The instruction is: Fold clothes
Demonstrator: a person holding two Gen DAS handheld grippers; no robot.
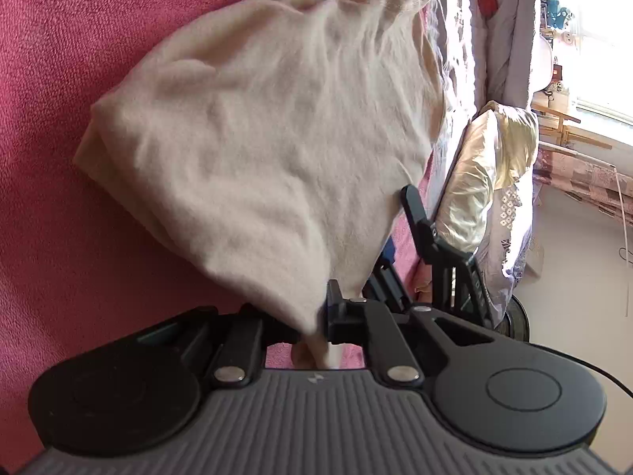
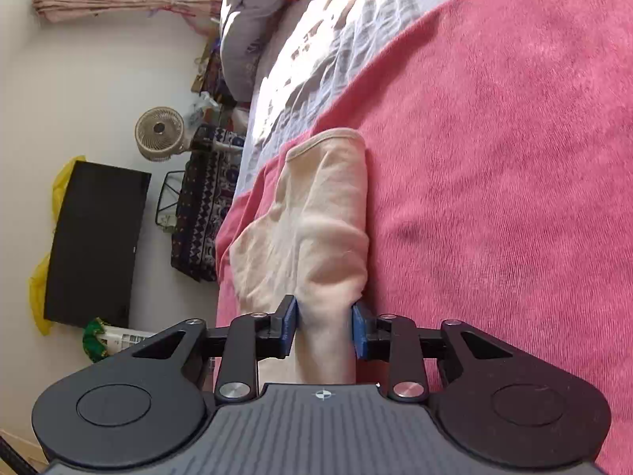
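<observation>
While the cream garment [image 1: 257, 138] drapes over the pink blanket [image 1: 59, 59], both grippers' jaws pinch its bunched cloth

You have a pink blanket [image 2: 494, 158] spread across the bed, with a pale patterned sheet [image 2: 316, 67] beyond its far edge and a grey leaf-print duvet [image 2: 253, 31] bunched further back. Off the bed to the left, a small round fan [image 2: 160, 132] stands near a black rectangular panel [image 2: 97, 241] with yellow bags [image 2: 37, 289] behind it. A shiny cream pillow [image 1: 486, 166] lies at the bed's right edge.
</observation>
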